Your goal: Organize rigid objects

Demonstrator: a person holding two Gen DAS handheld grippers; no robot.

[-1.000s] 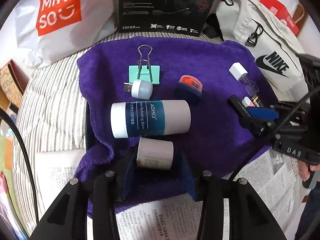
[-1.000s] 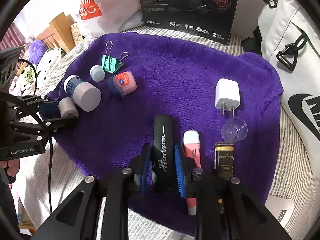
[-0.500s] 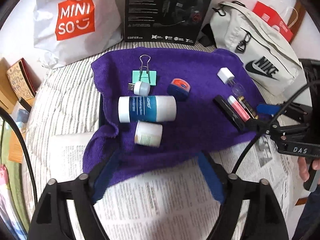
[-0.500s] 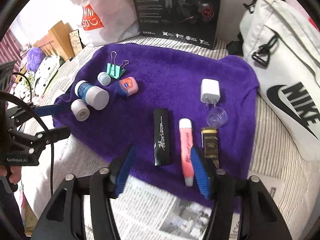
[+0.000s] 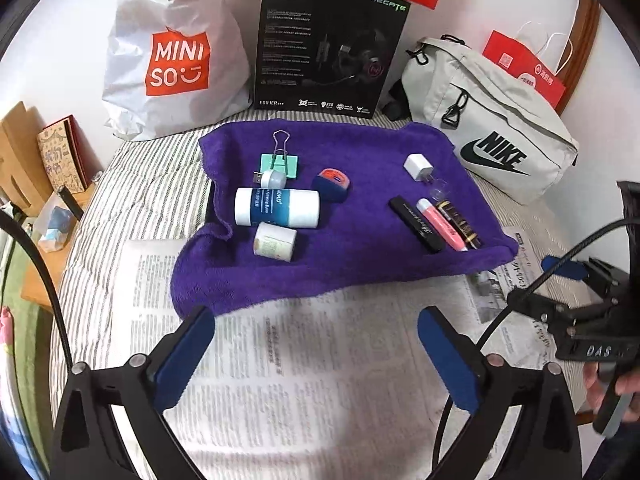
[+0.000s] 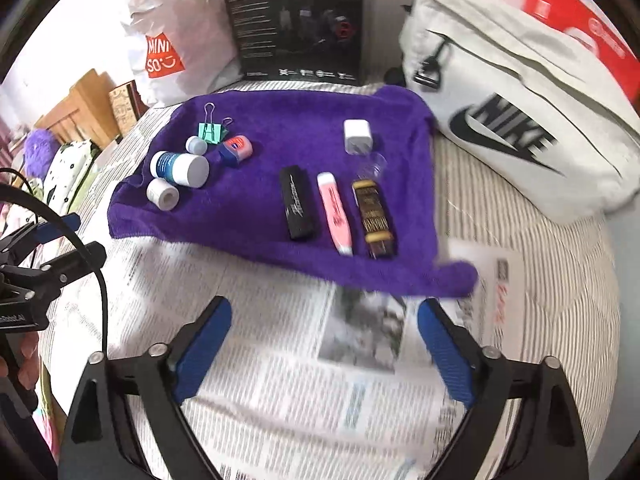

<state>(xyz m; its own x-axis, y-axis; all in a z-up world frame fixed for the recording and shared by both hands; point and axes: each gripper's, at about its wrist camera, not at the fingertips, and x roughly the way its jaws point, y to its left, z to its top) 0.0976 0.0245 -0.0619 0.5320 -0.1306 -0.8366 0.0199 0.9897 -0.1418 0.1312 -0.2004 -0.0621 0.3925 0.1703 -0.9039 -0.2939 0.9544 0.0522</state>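
Fuzzy purple cloth towel (image 5: 360, 248) on matt printed newspaper (image 5: 320, 360); glossy, probably plastic bottle (image 5: 277, 207).

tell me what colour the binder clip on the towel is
Mint green binder clip with silver wire handles, clearest in the left wrist view.

Two hand-held grippers, black frames with blue pads

Left gripper (image 5: 316, 354): matte black angular arms, flat blue ribbed pads on the inner faces, round silver screws at the joints, thin black cable looping at the side. Right gripper (image 6: 324, 350): same black frame, blue pads, silver screws; seen from the left wrist view its body carries white "DAS" lettering and a black cable. The left unit's body bears partly legible white lettering.
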